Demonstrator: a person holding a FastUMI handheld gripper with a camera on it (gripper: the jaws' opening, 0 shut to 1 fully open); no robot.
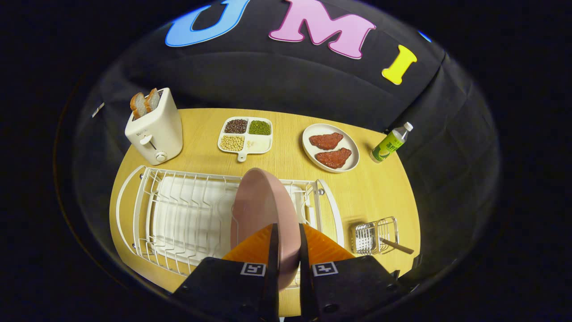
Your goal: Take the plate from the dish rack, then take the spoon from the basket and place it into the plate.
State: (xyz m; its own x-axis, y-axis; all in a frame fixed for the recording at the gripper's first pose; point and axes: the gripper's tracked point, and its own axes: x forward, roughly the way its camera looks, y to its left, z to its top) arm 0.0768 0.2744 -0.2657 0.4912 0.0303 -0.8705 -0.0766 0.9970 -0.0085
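Observation:
A pink plate (261, 205) stands on edge above the white wire dish rack (178, 214), its rim pinched between my two fingers. My gripper (288, 232) is shut on that rim from above, one finger on each face. The plate's lower part is hidden behind the fingers, so I cannot tell whether it still rests in the rack. To the right of the rack stands a small wire basket (375, 235) with a brown spoon handle (397, 246) sticking out of it to the right.
On the wooden table (380, 192) beyond the rack stand a white toaster (156, 129) with bread, a divided tray of beans (246, 136), a plate with two pieces of meat (330, 147) and a small bottle (389, 144).

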